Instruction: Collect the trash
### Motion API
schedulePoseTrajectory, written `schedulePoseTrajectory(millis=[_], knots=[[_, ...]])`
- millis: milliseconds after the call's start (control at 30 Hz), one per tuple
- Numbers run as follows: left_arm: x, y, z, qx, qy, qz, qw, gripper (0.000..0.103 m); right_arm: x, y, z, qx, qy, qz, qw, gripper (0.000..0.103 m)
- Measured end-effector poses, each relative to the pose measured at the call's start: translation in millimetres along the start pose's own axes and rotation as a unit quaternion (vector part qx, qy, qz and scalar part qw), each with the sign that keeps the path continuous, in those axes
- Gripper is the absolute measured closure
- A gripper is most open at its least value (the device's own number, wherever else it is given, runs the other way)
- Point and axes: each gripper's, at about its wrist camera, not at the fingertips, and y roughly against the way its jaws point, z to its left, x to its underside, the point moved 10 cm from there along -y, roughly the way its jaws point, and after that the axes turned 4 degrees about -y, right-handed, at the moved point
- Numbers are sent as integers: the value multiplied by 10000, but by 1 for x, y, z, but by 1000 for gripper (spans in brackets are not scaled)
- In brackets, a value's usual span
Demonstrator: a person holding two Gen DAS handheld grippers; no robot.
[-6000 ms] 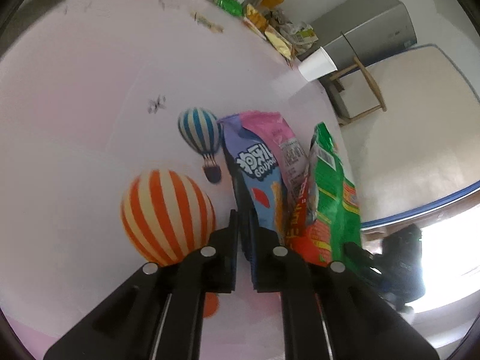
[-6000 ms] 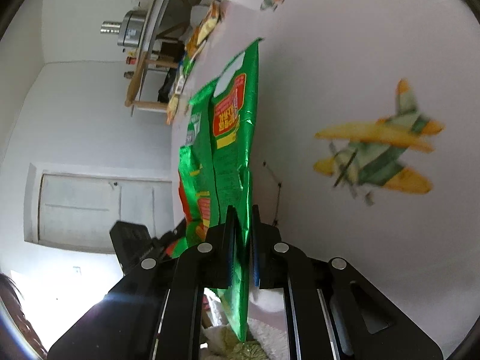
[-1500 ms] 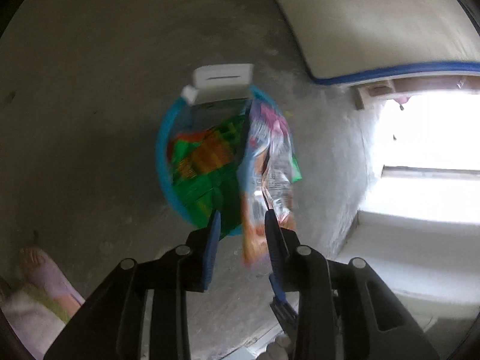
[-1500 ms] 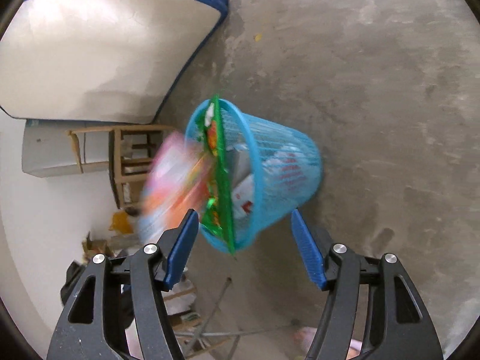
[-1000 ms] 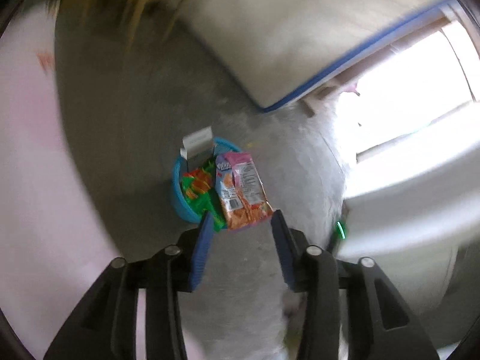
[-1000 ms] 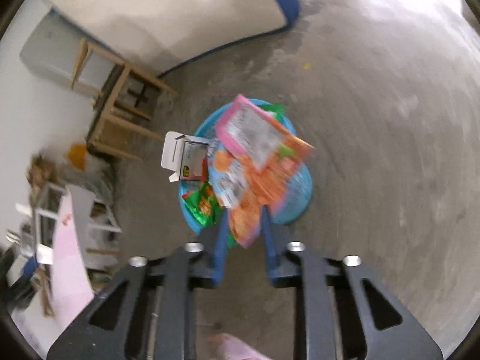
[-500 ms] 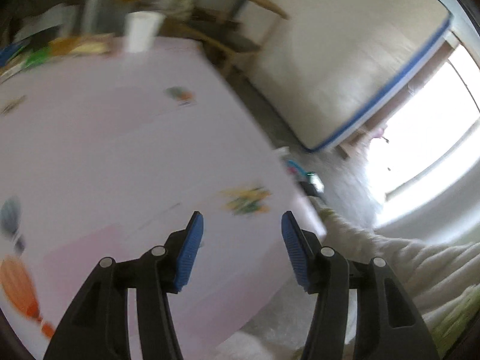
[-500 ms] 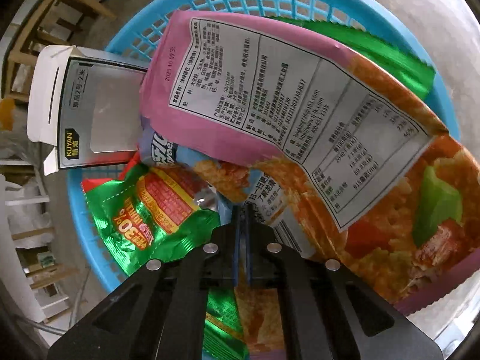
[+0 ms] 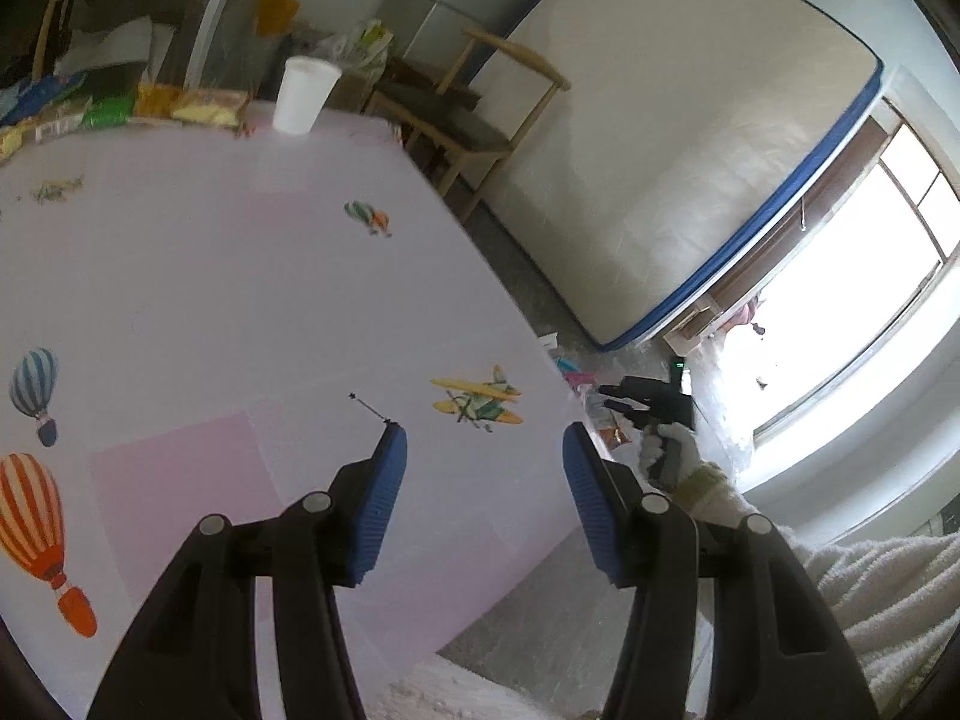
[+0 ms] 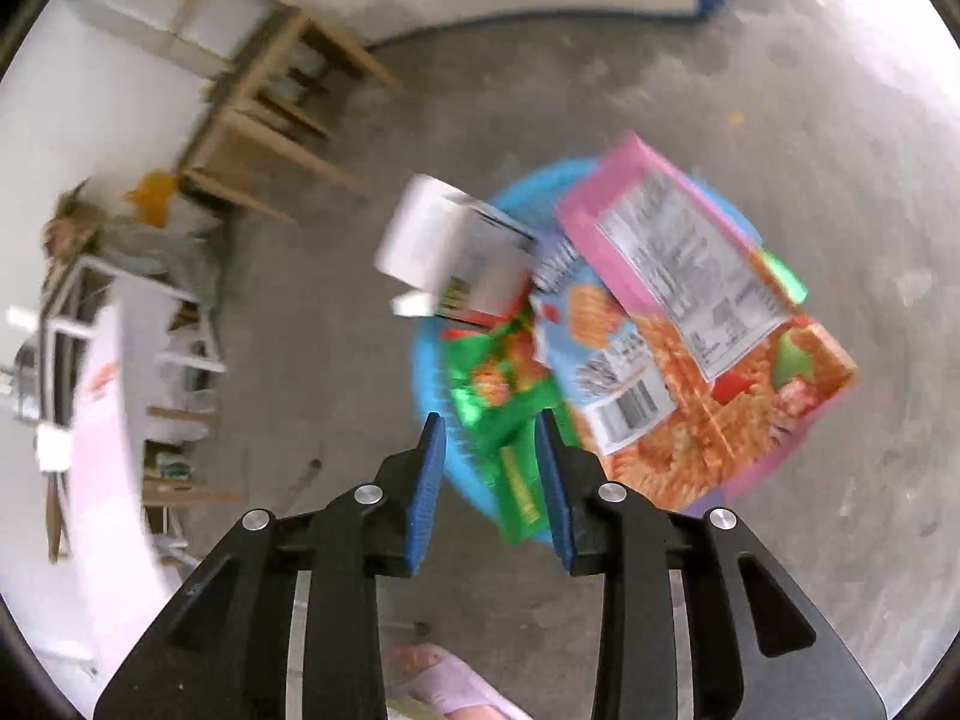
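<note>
My left gripper (image 9: 480,462) hangs over the near right part of the desk (image 9: 210,300), tilted, jaws spread wide with nothing between them, just the pink cloth and a printed yellow plane (image 9: 477,401) ahead of the tips. The desk's right edge runs diagonally close to my right-hand finger, and beyond it there's bare concrete floor (image 9: 540,612). Off that edge I can see my gloved right hand (image 9: 666,456) holding the right gripper (image 9: 618,399) low beside the desk. Over on the right wrist view, that gripper (image 10: 489,429) points down at the blue mesh bin (image 10: 426,384) on the floor, jaws parted and gripping nothing, the tips framing a green snack bag (image 10: 510,402) that lies in the bin. A pink and orange noodle packet (image 10: 708,324) lies across the top, overhanging the rim on the right, and a white carton (image 10: 447,240) sticks up at the far left rim; the picture is a bit blurred here. Open floor all round the bin, a wooden chair (image 10: 270,90) well beyond it. Far end of the desk: a white paper cup (image 9: 303,95) near the corner and a row of snack wrappers (image 9: 120,111) along the back edge. A mattress (image 9: 690,150) leans against the wall past the chair.
</note>
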Motion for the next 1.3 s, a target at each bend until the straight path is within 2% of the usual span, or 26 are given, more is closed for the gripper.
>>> schedulePoseTrajectory(millis=[67,100,200,233,267,300,333,433,533,567,667,700,733,767,833,900,1000,1200,1233,1300], knots=[[-4,3,-5,-132,-57,-127,9998,50,6,37,23,-249,297,-219,9990,71],[-7,7,-4,-227,-73,-199,9995,46,11,54,39,-412,476,-381,9973,71],[-20,32,-8,-782,-108,-705,9944,23,38,139,98,-838,1318,-1044,9822,62],[-24,42,-11,-952,-154,-880,9914,15,55,170,120,-933,1691,-1341,9720,52],[-26,49,-16,-1048,-220,-1017,9890,11,59,189,136,-1011,1946,-1551,9632,36],[-29,55,-20,-1119,-274,-1123,9870,5,75,218,157,-1092,2273,-1865,9496,26],[-31,64,-25,-1277,-334,-1276,9830,5,88,239,171,-1145,2506,-2125,9375,6],[-31,78,-38,-1818,-484,-1527,9702,5,137,295,205,-1221,3073,-2904,8979,7],[-23,73,-46,-2062,-642,-1400,9663,5,180,308,219,-1008,3446,-3225,8759,7],[-19,68,-47,-2098,-673,-1322,9664,5,189,307,220,-903,3529,-3253,8726,7],[-1,56,-42,-2257,-557,-1188,9653,5,220,277,221,-513,3720,-2880,8809,7],[8,51,-40,-2294,-477,-1111,9658,5,228,265,220,-426,3692,-2641,8900,7],[17,46,-38,-2340,-413,-997,9662,5,237,248,214,-223,3572,-2288,9053,7],[27,39,-35,-2435,-352,-788,9660,5,242,238,210,-62,3466,-2034,9157,7],[43,26,-30,-2539,-298,-405,9659,5,252,211,195,255,3304,-1535,9309,7],[59,18,-22,-2730,-135,-84,9619,5,263,202,189,512,3349,-1389,9305,7],[71,14,-21,-2820,-42,50,9594,5,266,194,182,938,3610,-1347,9180,7],[78,13,-22,-2912,-84,154,9565,5,269,200,176,1142,3632,-1274,9159,8],[77,16,-20,-2935,-62,127,9559,5,281,211,174,1147,3636,-1281,9156,8],[77,18,-20,-2948,-33,100,9555,5,284,211,173,1168,3613,-1270,9163,8]])
